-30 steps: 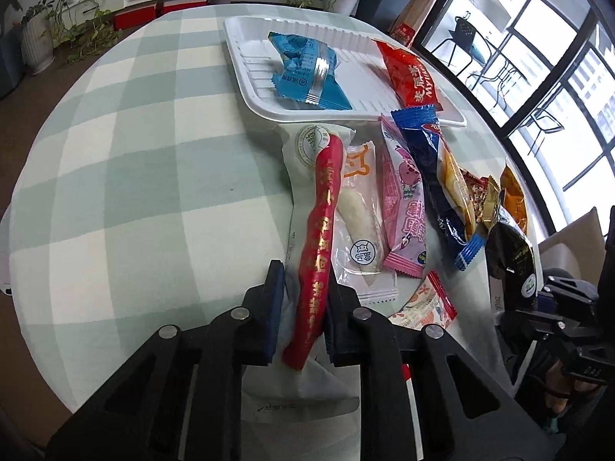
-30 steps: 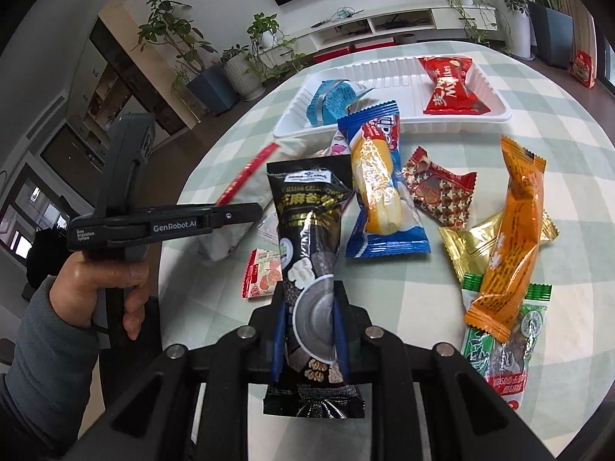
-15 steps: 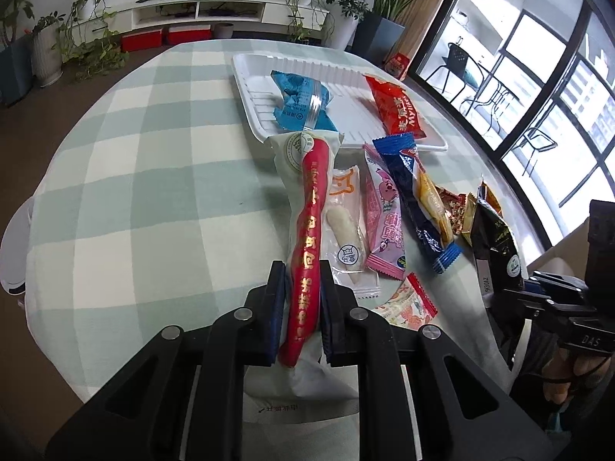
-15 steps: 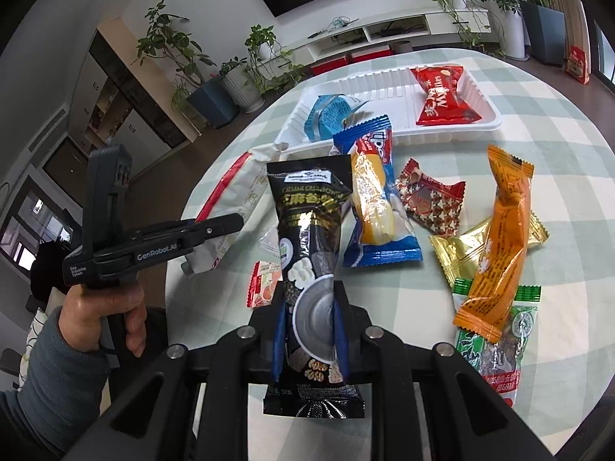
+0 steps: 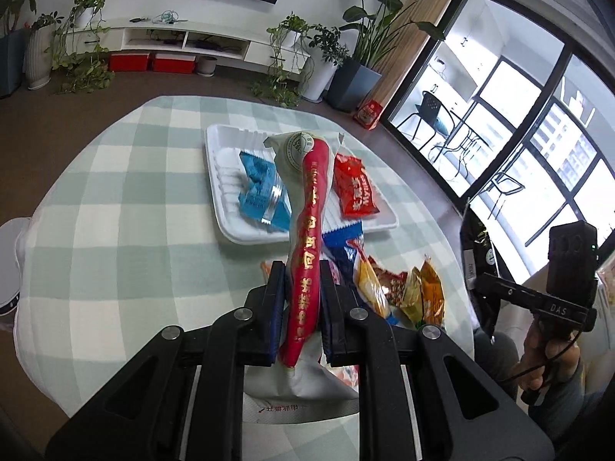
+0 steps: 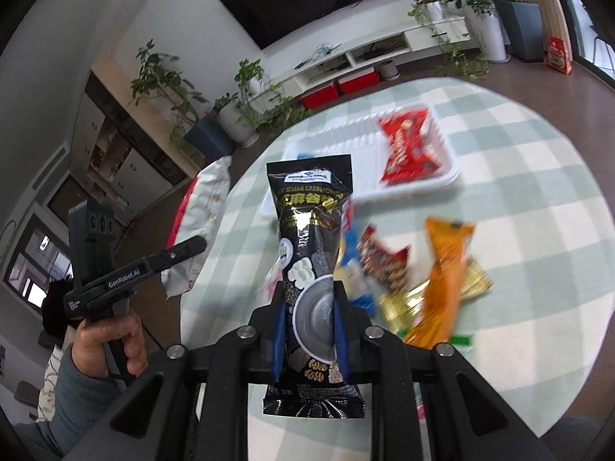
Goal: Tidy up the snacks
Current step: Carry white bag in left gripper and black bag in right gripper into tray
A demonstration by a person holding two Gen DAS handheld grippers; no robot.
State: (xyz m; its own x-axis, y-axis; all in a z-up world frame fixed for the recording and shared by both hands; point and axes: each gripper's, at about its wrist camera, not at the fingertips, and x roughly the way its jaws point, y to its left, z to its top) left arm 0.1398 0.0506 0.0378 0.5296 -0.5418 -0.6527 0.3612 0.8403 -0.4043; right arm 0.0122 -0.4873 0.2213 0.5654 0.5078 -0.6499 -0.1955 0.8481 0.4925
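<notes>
Left tool (image 5: pixel 301 309) grips a red-striped white sausage packet (image 5: pixel 307 238), lifted short of the white tray (image 5: pixel 223 192). Right tool (image 6: pixel 309 326) clamps a black sesame packet (image 6: pixel 311 230), also short of the tray. Both droop; either could slip or snag tray snacks.

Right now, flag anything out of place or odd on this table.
Nothing is spilled or torn. Only the blue packet and red packet lie in the white tray; the other snacks sit in a heap in front of it. Both grippers hold packets aloft.
</notes>
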